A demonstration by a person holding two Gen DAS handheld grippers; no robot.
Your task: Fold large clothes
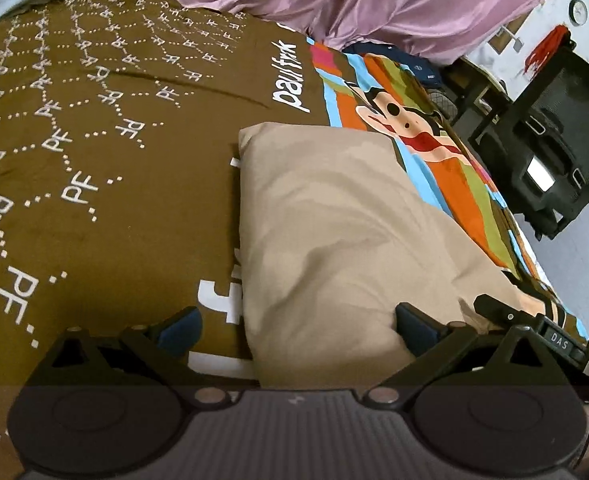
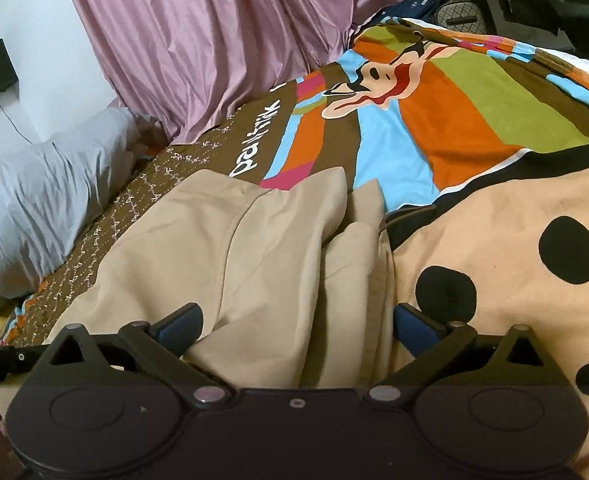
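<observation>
Brown bedspread [image 1: 106, 184] carries the tan garment [image 1: 334, 232], folded into a soft, limp slab near the bed's striped edge; I'd judge it light and take it by a corner. My left gripper [image 1: 300, 330] and right gripper [image 2: 298, 326] tilt down over its near end, jaws wide, gripping nothing.

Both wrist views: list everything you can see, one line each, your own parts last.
Folded garment: one, beige, on the bedspread, in front of both tools.
Bedspread: one, brown with white letters and a striped cartoon panel, covers the bed.
Spotted blanket: one, peach with black dots, right of the garment.
Curtain: one, mauve, behind the bed.
Pillow: one, grey, by the curtain.
Chair: one, black, beyond the bed.
Left tool: black, blue pads, open.
Right tool: black, blue pads, open, garment fold between them.
</observation>
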